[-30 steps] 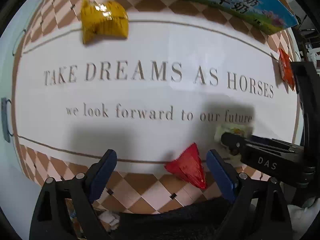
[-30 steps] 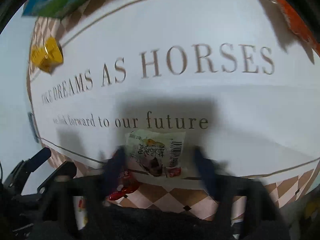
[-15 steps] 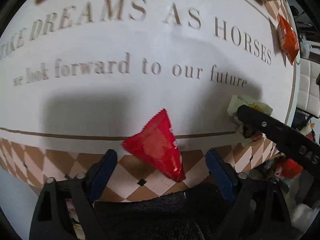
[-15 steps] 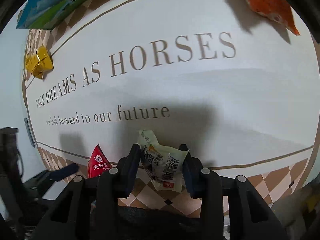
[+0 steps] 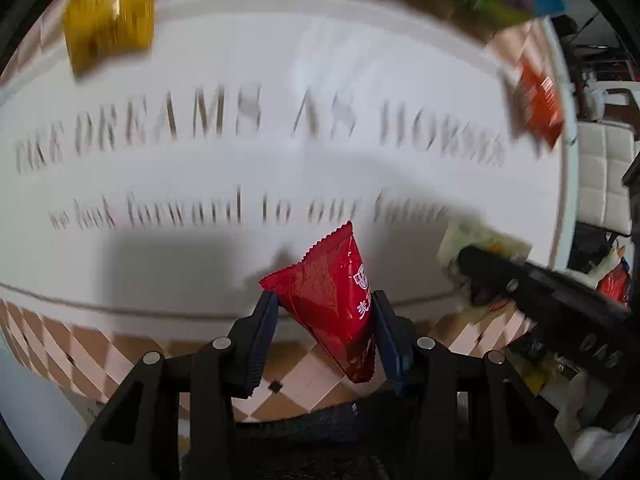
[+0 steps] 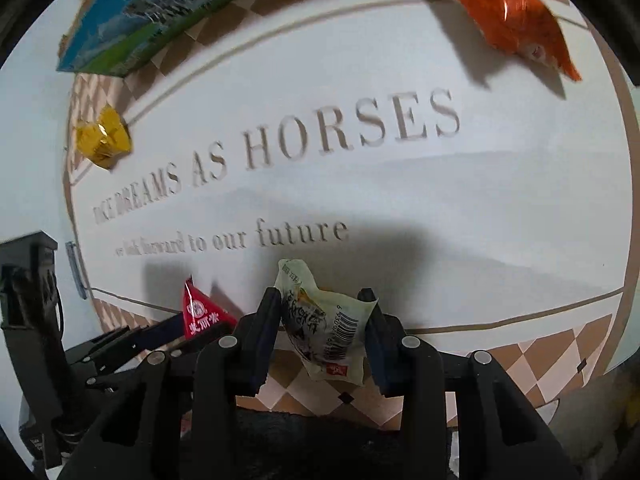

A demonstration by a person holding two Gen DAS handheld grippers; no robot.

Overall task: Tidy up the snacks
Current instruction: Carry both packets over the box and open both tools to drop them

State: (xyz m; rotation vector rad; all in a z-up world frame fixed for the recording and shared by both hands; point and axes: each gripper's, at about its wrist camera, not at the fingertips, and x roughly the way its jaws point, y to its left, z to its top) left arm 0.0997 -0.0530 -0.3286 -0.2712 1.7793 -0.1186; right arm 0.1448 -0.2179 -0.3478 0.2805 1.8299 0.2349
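Note:
A red triangular snack packet (image 5: 332, 300) is pinched between the blue pads of my left gripper (image 5: 324, 312), which is shut on it just above the table's near edge. From the right wrist view the same red packet (image 6: 200, 314) shows low at the left. My right gripper (image 6: 320, 320) is shut on a pale green snack packet (image 6: 324, 320) with a barcode, lifted off the cloth. That right gripper's black finger (image 5: 540, 288) and the pale packet (image 5: 480, 240) appear at the right of the left wrist view.
A white tablecloth (image 6: 440, 208) with printed lettering and a checkered border covers the table. On it lie a yellow packet (image 6: 104, 136) at far left, an orange packet (image 6: 516, 28) at far right, and a blue-green carton (image 6: 168, 12) at the back. A white chair (image 5: 604, 176) stands beyond the right edge.
My left gripper moved onto the red packet and shut on it. My right gripper shut on the pale green packet and lifted it off the cloth.

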